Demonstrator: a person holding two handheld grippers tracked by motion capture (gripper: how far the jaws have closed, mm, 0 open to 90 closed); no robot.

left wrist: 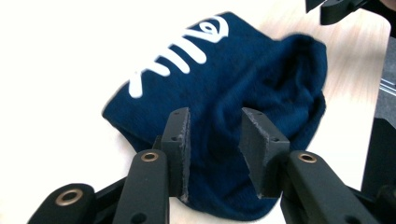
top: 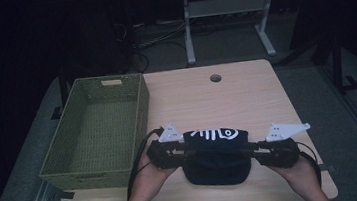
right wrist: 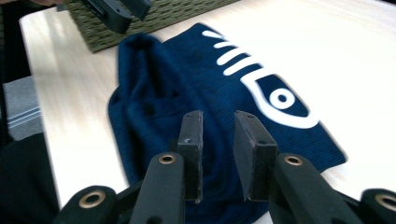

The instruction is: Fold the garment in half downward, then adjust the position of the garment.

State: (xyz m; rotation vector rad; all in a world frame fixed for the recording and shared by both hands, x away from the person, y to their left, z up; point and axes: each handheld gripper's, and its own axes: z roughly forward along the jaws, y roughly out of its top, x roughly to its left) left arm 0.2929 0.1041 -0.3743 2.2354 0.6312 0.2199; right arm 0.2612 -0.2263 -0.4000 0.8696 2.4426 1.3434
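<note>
Two pairs of jaws stand apart with nothing pinched between them: the left gripper (left wrist: 215,133) and the right gripper (right wrist: 218,135) each hang just above the navy cloth (left wrist: 243,93), pads clear of the fabric. The cloth, printed with a white fish skeleton (right wrist: 261,79), lies in a folded bundle on the table (top: 245,88), just right of the green wicker basket (top: 94,134). Judging by this, the folding looks done and the cloth released; what seems left is lifting it into the basket beside it.
</note>
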